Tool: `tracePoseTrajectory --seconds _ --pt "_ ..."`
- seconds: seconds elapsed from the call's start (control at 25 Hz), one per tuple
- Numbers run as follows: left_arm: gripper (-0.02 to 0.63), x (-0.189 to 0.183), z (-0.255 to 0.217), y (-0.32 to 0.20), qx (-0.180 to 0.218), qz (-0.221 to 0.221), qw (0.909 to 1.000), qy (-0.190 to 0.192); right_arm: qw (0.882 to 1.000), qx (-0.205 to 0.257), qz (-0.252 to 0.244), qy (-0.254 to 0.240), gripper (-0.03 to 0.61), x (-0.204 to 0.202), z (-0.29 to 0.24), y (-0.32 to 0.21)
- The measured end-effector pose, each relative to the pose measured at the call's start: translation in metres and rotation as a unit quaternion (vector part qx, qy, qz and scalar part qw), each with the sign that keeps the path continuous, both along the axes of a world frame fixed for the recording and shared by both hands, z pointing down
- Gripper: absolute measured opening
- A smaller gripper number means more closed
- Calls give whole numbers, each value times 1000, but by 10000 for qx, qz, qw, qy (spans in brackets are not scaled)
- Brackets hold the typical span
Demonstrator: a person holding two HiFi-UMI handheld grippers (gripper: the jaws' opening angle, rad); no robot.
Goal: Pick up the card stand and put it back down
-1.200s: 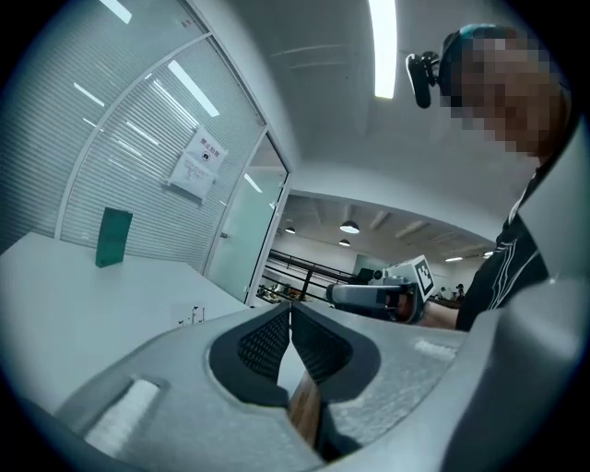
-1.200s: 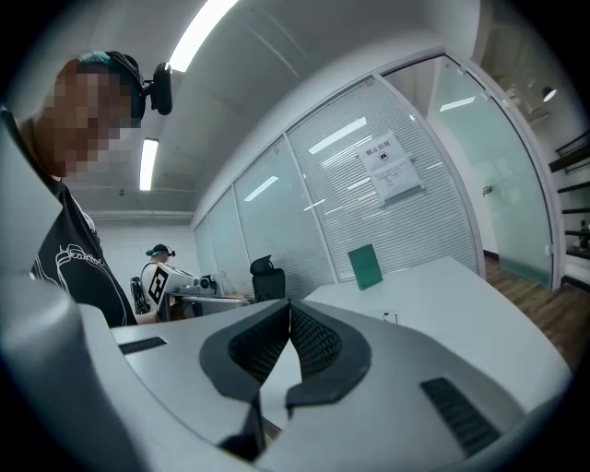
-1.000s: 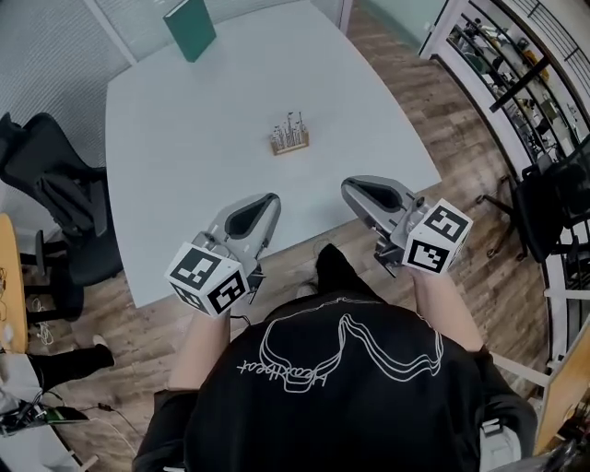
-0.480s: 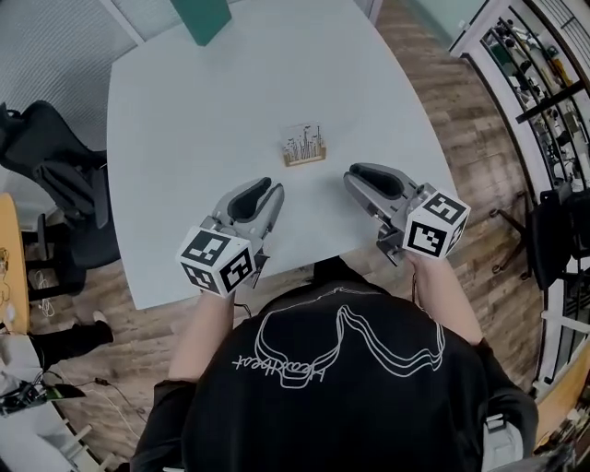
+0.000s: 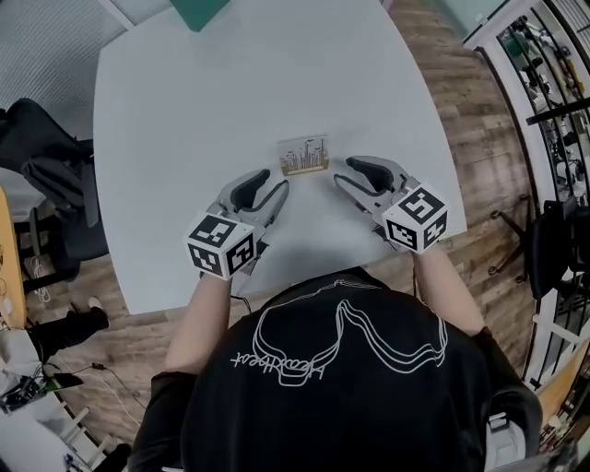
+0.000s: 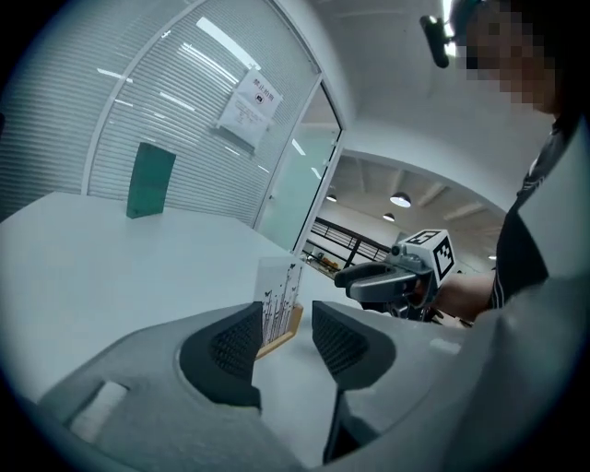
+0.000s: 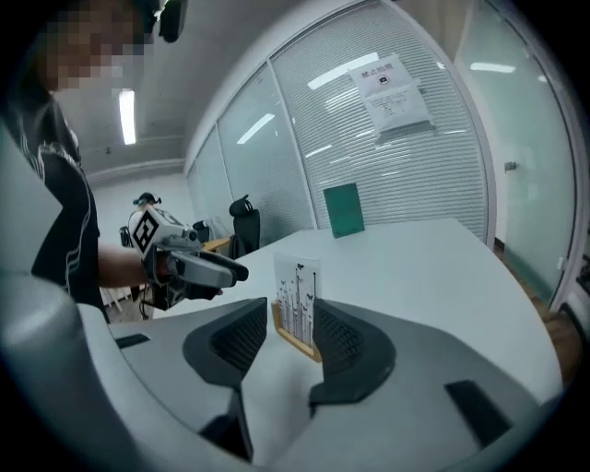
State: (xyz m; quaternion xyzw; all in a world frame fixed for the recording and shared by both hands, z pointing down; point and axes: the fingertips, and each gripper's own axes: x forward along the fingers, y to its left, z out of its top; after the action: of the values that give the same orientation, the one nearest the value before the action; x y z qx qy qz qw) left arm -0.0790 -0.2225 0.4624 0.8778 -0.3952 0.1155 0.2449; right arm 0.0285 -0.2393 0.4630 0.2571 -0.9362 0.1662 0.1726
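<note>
The card stand (image 5: 303,155), a small wooden base holding a white card printed with thin black lines, stands upright on the white table (image 5: 175,101). My left gripper (image 5: 279,187) is just short of it on the near left, and my right gripper (image 5: 342,174) is on the near right. Both pairs of jaws are opening with nothing between them. In the left gripper view the stand (image 6: 279,297) shows through the gap of the left gripper (image 6: 286,324), a little ahead. In the right gripper view the stand (image 7: 298,300) sits just beyond the right gripper (image 7: 291,337).
A green board (image 5: 198,9) stands at the table's far edge. Black office chairs (image 5: 46,175) are on the left and metal shelving (image 5: 553,55) on the right, over wood flooring. The near table edge is at my body.
Both grippers have moved forward from the near table edge to either side of the card stand, and their jaws have gone from shut to open.
</note>
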Motion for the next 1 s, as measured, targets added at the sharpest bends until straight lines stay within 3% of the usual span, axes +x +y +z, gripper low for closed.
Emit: tracePoseTrajectory --seconds 0.24,0.68,1.0 --pt "156 -3 38 -16 -289 86 9993 -201 9977 58 -207 640 166 -8 43 -22" --pt "163 0 77 -31 -609 178 9966 -519 9932 -370 -357 1041 169 -20 87 -35" --pt "161 4 87 -40 -536 253 9934 -979 9897 -98 -518 1330 141 -27 93 -40"
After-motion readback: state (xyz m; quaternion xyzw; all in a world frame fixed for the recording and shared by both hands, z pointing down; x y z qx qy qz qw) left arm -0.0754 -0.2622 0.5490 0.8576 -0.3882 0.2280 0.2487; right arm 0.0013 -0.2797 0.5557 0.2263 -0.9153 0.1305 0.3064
